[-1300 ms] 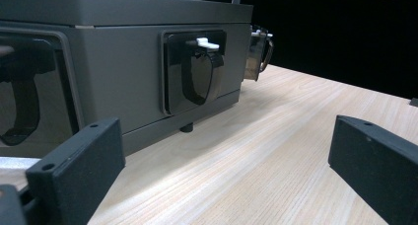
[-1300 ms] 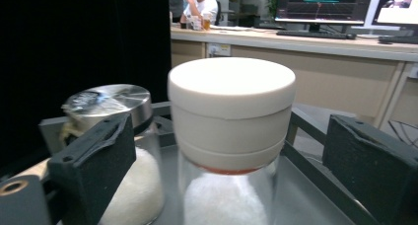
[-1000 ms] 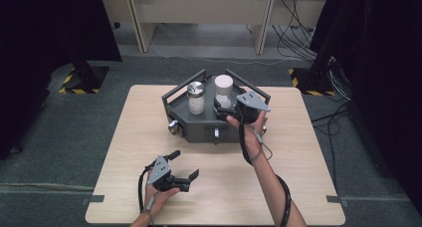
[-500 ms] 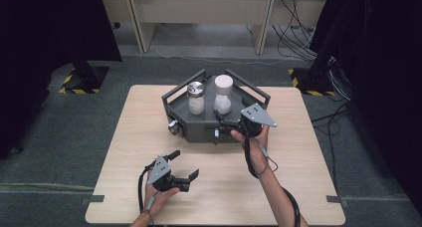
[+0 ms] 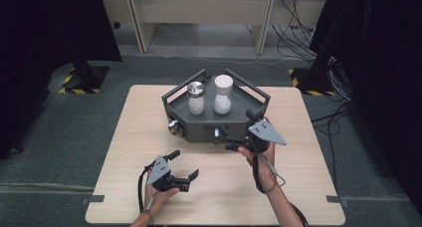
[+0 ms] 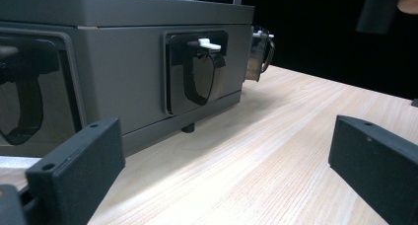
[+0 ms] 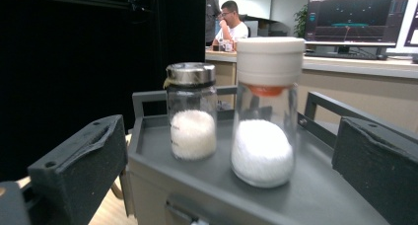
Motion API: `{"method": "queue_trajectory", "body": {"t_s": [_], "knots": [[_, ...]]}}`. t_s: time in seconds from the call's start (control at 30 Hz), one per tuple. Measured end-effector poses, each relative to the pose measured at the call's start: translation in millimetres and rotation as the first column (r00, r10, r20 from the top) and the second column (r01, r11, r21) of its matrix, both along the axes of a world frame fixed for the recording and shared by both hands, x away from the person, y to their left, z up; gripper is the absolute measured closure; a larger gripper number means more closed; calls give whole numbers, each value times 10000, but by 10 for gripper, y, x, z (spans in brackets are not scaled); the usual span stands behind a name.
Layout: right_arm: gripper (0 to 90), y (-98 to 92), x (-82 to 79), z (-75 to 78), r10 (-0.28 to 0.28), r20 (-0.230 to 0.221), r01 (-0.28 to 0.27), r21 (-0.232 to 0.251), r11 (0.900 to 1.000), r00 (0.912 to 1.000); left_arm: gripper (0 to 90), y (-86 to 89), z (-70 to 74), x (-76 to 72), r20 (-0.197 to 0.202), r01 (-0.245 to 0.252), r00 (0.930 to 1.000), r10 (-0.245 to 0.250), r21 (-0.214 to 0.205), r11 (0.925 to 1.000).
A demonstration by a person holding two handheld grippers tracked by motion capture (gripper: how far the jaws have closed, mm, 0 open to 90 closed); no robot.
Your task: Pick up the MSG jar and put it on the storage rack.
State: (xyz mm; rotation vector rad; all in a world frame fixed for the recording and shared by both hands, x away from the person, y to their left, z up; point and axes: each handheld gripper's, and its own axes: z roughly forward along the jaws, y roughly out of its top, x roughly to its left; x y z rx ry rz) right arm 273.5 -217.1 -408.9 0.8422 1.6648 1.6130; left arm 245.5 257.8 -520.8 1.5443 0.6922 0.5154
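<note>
A dark grey box (image 5: 199, 130) with a railed tray top stands at the middle of the wooden table. On it are a metal-lidded jar (image 5: 195, 97) and a white-lidded jar (image 5: 223, 94), both upright and holding white grains. My right gripper (image 5: 228, 139) is open at the box's front right corner, apart from the jars. From it, the metal-lidded jar (image 7: 191, 111) and the white-lidded jar (image 7: 266, 111) rise beyond my open right gripper (image 7: 231, 185). My left gripper (image 5: 183, 165) rests open near the table's front. In its own view, the left gripper (image 6: 222, 185) faces a black latch (image 6: 202, 72) on the box front.
A shiny metal knob (image 6: 259, 55) sticks out at the box's corner. Bare table (image 5: 308, 187) lies to the right and in front of the box. Black curtains, cables (image 5: 298, 33) and desks stand behind. A person (image 7: 231, 22) sits far off by monitors.
My right gripper has drawn back from beside the white-lidded jar, down to the box's front right corner. The jars and my left gripper have stayed put.
</note>
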Motion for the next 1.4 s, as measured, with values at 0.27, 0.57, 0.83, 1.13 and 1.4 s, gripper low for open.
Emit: {"method": "queue_trajectory", "body": {"t_s": [0.27, 0.57, 0.83, 1.13, 1.4], "knots": [[6, -171, -183, -139, -102, -69, 102, 80, 9999, 9999, 0, 0, 0, 0, -4, -20, 10000, 20, 29, 10000], [6, -261, -335, -273, 47, -175, -48, -43, 10000, 9998, 0, -1, -3, -3, 23, -26, 10000, 26, 21, 10000], [6, -275, -423, -382, 348, -258, -353, -188, 9992, 9991, 0, 0, -2, -4, 28, -40, 10000, 40, 19, 10000], [7, -289, -498, -542, 500, -542, -517, -286, 9983, 9973, 0, 0, -1, -5, 26, -58, 10000, 58, 19, 10000], [8, -291, -525, -673, 604, -737, -627, -295, 9976, 9955, 0, 0, -2, -9, 18, -66, 10000, 66, 27, 10000]]}}
